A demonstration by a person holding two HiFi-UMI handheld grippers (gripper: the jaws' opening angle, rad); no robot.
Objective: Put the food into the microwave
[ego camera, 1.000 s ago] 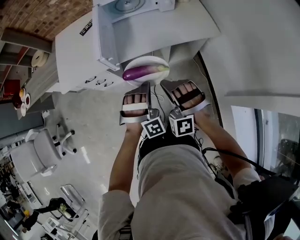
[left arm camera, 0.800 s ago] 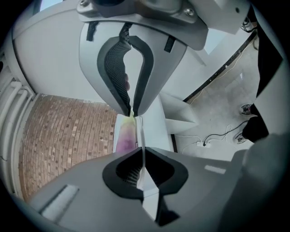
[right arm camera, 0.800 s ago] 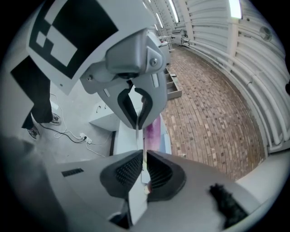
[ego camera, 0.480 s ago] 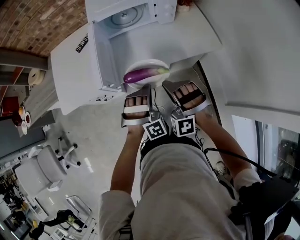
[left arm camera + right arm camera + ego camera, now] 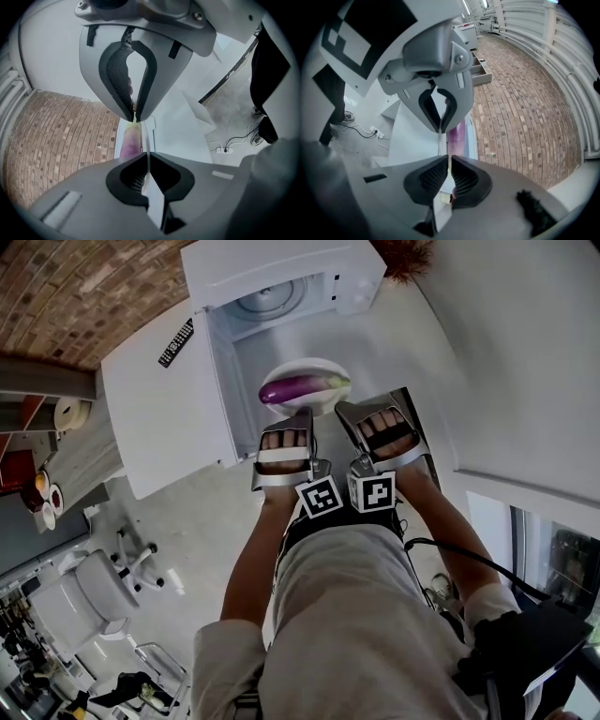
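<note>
Office-like workroom: swivel chair (image 5: 80, 589), brick wall (image 5: 80, 282), microwave (image 5: 239, 268).

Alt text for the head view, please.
The left gripper and right gripper each clamp the near rim of a round white plate carrying a purple eggplant, in front of an open white microwave. Its door stands at the left; a glass turntable shows inside.

The white microwave (image 5: 349, 277) stood with its door (image 5: 169, 427) swung wide open to the left, baring a pale cavity with a round glass turntable (image 5: 270, 298) on its floor. Just in front of that opening, a purple eggplant (image 5: 298, 387) with a pale green stem end lay lengthwise across a shallow white plate (image 5: 309, 368). The plate was level, outside the cavity, with its near rim pinched by the left gripper (image 5: 305, 418) and the right gripper (image 5: 342, 413).
</note>
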